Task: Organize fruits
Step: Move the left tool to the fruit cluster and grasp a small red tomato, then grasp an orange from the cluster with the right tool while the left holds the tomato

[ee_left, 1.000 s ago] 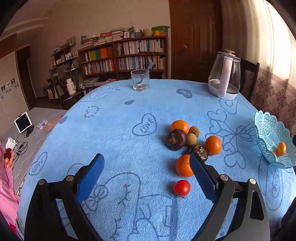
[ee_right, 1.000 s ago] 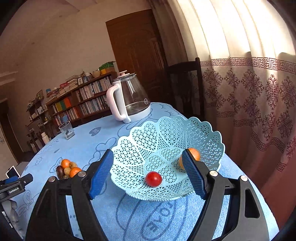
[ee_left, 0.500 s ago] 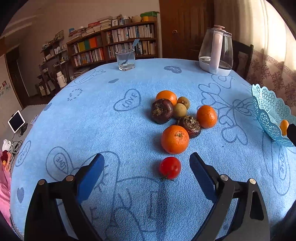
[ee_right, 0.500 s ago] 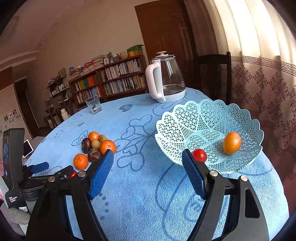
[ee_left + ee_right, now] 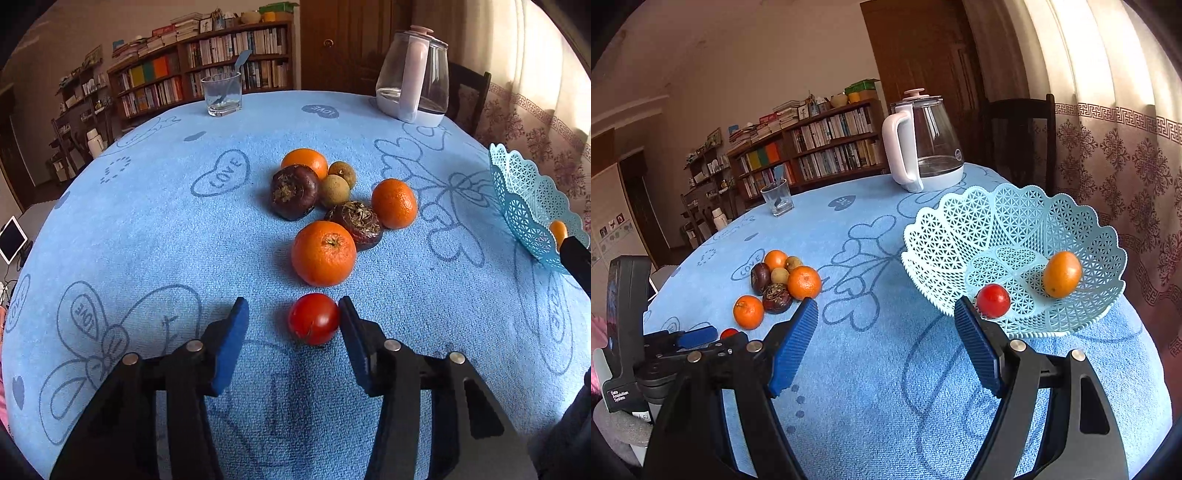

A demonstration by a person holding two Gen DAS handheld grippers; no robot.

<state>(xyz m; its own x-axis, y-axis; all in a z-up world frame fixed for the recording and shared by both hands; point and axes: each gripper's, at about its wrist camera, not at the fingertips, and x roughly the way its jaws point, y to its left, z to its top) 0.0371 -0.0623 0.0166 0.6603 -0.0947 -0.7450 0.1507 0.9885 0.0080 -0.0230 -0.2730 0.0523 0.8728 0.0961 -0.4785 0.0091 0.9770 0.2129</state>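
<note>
The small red tomato lies on the blue tablecloth, nearest of the loose fruits, just in front of an orange. It looks light, smooth and easily bruised, so a gentle hold across its middle suits. The left gripper is closing around it, its right pad near the skin and its left pad still apart. The right gripper hangs wide and empty near the basket at the right.

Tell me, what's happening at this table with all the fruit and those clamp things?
A person holding a two-finger gripper in each hand is sorting fruit into the lacy blue basket, which already holds a red tomato and a small orange fruit. The left gripper is closing around another tomato on the blue tablecloth, one pad not yet touching. The right gripper hangs open and empty beside the basket. Seven more fruits wait in a cluster.
</note>
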